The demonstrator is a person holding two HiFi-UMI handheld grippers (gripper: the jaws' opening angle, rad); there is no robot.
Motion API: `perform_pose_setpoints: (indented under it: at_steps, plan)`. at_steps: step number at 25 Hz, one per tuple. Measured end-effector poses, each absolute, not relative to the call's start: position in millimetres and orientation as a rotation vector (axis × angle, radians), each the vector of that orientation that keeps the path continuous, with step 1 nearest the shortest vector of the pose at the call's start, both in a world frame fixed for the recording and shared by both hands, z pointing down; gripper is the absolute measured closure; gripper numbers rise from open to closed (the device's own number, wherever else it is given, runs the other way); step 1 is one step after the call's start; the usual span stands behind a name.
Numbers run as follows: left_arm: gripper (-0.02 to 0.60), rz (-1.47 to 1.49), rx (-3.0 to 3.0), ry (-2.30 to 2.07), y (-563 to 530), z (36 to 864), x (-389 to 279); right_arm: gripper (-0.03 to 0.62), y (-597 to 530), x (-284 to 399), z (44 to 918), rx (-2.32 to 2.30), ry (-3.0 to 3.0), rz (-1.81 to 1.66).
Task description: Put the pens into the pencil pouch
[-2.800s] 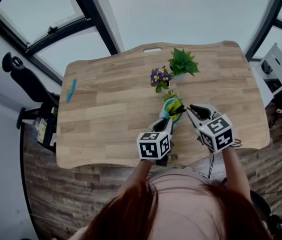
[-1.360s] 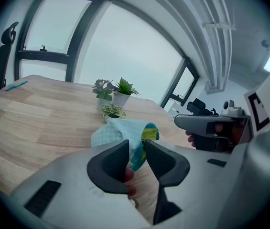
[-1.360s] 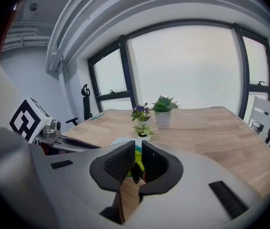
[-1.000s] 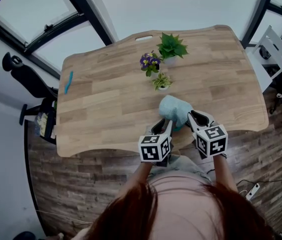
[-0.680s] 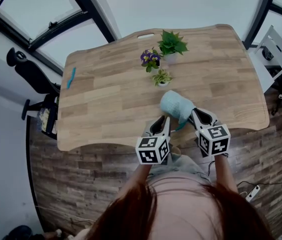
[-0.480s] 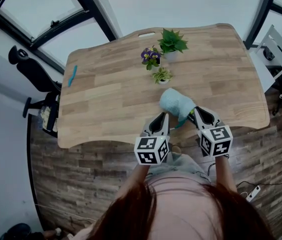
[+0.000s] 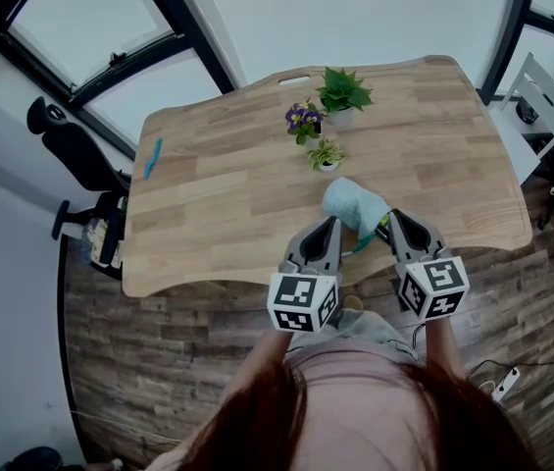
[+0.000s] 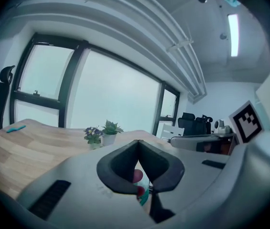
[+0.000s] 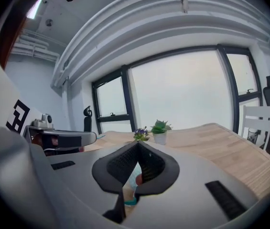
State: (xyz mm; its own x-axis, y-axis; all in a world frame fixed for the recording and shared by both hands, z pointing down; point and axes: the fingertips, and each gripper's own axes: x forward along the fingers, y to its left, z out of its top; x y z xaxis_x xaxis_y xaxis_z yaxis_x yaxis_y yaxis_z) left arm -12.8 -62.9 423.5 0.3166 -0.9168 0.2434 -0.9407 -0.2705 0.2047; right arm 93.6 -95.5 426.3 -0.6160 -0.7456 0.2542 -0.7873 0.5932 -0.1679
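The light blue pencil pouch (image 7: 353, 204) lies on the wooden table (image 7: 227, 204) near its front edge, with a teal pull (image 7: 360, 246) hanging from its near end. My left gripper (image 7: 331, 222) hovers just left of the pouch and my right gripper (image 7: 394, 214) just right of it. Both are raised off the table. In the left gripper view the left gripper (image 8: 137, 142) has its tips together, holding nothing, and part of the pouch (image 8: 143, 194) shows below them. The right gripper (image 9: 138, 143) is likewise shut with nothing held. A blue pen (image 7: 152, 158) lies alone at the far left.
Three small potted plants (image 7: 303, 121) (image 7: 344, 91) (image 7: 327, 154) stand behind the pouch. A black office chair (image 7: 71, 145) is off the table's left edge and a white chair (image 7: 551, 106) off its right. Large windows run behind the table.
Both grippers have risen from the pouch toward the camera and their jaws have shut with nothing in them. The pouch stays lying on the table.
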Motion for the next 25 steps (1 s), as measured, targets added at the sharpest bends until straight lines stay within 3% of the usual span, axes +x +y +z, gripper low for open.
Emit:
perform_pose_setpoints:
  at_steps: [25]
  plan:
    - [0.580, 0.001, 2.463, -1.702, 30.1, 349.3, -31.3, 0.594, 9.4, 95.4, 337.5, 1.499, -2.721, 0.128]
